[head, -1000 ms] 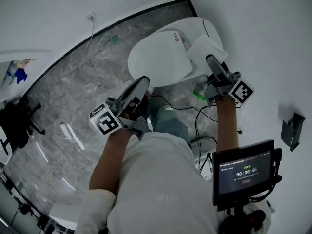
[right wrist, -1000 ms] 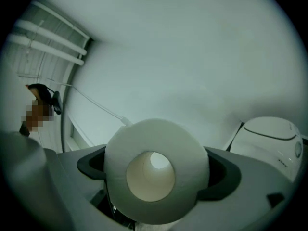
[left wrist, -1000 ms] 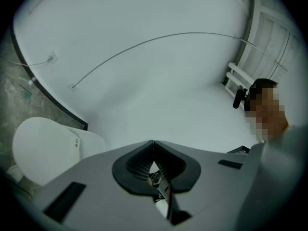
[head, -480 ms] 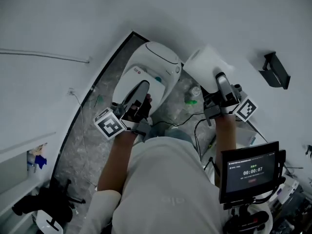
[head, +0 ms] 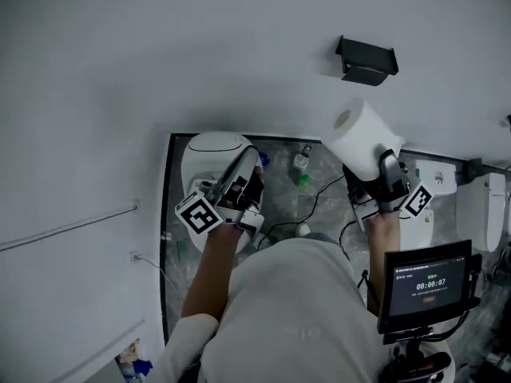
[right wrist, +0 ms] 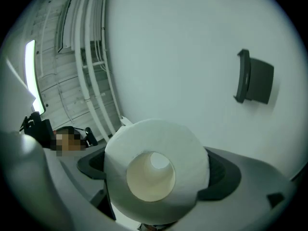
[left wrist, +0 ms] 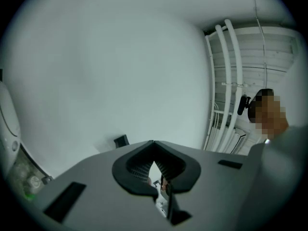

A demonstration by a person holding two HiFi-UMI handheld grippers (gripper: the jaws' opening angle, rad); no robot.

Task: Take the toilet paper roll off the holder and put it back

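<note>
Right hand-held gripper [head: 385, 168] grasps the toilet paper roll [head: 361, 138] below the upper-right holder [head: 366, 61]; my left hand-held gripper [head: 249, 164] is clenched, empty.

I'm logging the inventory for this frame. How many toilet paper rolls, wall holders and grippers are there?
toilet paper roll: 1
black wall holder: 1
grippers: 2 (left gripper shut and empty, right gripper clamped on the roll)
Total: 4

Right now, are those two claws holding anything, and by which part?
The right gripper holds the toilet paper roll, jaws clamped on its curved outer sides. The left gripper is shut on nothing.
</note>
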